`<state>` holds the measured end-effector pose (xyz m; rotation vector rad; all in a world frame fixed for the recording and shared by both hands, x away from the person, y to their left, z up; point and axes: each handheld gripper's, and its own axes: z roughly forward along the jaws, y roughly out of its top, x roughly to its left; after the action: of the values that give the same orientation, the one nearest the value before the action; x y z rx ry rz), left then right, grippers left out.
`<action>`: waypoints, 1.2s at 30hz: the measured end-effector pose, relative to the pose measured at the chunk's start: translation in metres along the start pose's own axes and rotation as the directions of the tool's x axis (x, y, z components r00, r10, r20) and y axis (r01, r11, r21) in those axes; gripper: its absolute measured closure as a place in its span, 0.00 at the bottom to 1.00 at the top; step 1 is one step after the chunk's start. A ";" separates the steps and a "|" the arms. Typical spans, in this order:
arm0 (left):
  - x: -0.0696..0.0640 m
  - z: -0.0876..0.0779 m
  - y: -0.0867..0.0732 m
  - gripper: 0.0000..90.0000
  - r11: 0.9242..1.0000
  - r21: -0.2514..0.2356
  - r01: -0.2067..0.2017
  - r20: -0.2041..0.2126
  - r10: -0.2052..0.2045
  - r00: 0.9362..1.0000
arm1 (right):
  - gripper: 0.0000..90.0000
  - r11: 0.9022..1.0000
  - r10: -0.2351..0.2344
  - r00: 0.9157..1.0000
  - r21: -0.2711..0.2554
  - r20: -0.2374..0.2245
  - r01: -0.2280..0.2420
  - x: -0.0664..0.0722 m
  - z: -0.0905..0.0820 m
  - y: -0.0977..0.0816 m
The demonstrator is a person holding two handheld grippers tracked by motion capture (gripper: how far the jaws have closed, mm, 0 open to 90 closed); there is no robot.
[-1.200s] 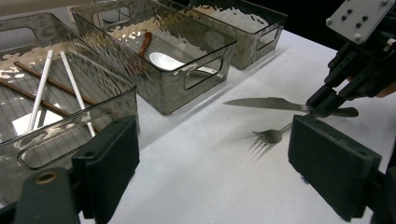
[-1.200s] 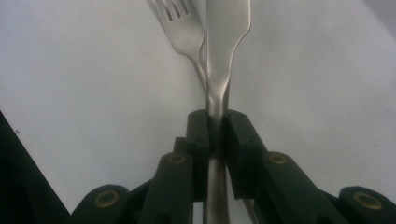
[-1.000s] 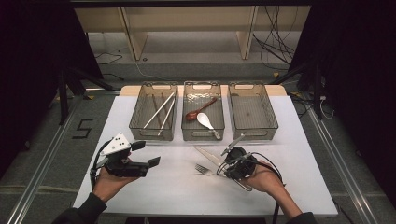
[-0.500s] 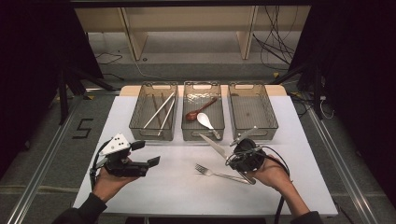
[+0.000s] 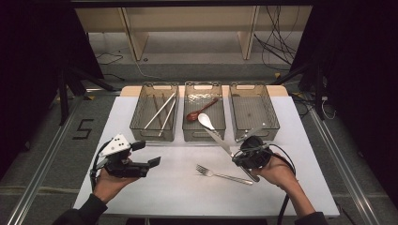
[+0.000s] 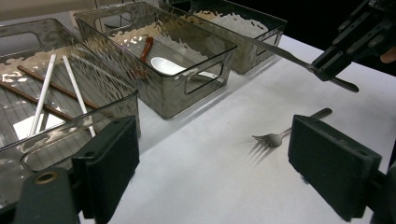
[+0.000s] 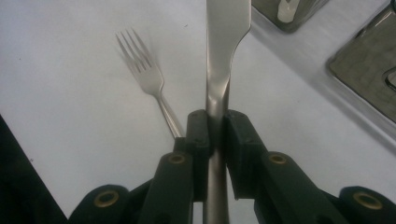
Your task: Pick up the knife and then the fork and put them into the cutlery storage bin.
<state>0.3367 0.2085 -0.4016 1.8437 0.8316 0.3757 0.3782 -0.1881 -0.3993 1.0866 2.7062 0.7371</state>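
Silver metal table knife (image 7: 223, 56) is clamped between the jaws of the right gripper (image 5: 247, 157), lifted off the white worktop (image 5: 178, 187), blade pointing toward the middle smoky plastic bin (image 5: 203, 133). Just in front of that bin, a silver metal fork (image 5: 223, 174) lies flat. Left gripper (image 6: 215, 163) hovers wide open, holding nothing.

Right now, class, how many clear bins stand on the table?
3, in a row along the far edge: the left bin holds chopsticks, the middle bin holds two spoons, and the right bin looks empty.
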 end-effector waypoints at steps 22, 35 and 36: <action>0.000 0.001 0.000 0.18 1.000 0.005 0.002 -0.003 -0.002 1.000 | 0.90 0.989 0.101 0.994 -0.117 0.043 -0.095 -0.036 -0.024 0.009; 0.001 0.000 0.000 0.18 1.000 0.002 -0.003 -0.007 0.003 1.000 | 0.90 0.968 0.195 0.977 -0.176 0.092 -0.176 -0.078 -0.041 0.026; 0.001 0.000 0.000 0.18 1.000 -0.003 0.001 -0.008 -0.001 1.000 | 0.90 0.967 0.199 0.975 -0.180 0.096 -0.180 -0.080 -0.043 0.028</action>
<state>0.3374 0.2093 -0.4015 1.8400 0.8371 0.3835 0.4417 -0.2417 -0.3529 1.3146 2.4183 0.8876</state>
